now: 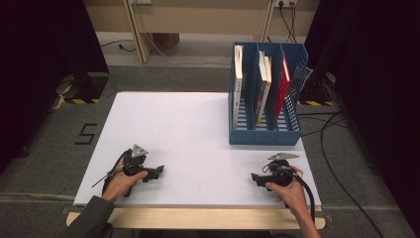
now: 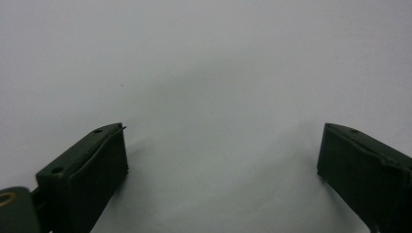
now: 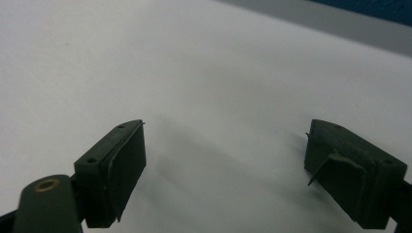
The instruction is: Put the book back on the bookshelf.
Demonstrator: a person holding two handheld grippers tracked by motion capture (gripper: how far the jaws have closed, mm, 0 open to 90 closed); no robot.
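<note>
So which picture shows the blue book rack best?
The high view: the whole blue book rack stands at the table's far right with books upright inside. The right gripper view catches just a blue sliver of it.

Desk centre: the white desk [image 1: 188, 134] lies bare from the near edge to the far edge, open passage across it.
Between the hands: bare surface separates the left tongs [image 1: 159, 171] and right tongs [image 1: 253, 177], well apart.
Left tongs' gap: jaws stand wide in the left gripper view, bare desk [image 2: 214, 97] between and ahead.
Right tongs' gap: jaws stand wide in the right gripper view, bare desk [image 3: 218, 107] ahead.
Far right: blue file rack [image 1: 265, 136] stands upright at the desk's right far corner, blocking that side.
Rack slots: books [image 1: 262, 87] stand in its compartments, leaving narrow gaps.
Near right: open strip between rack front and right tongs.
</note>
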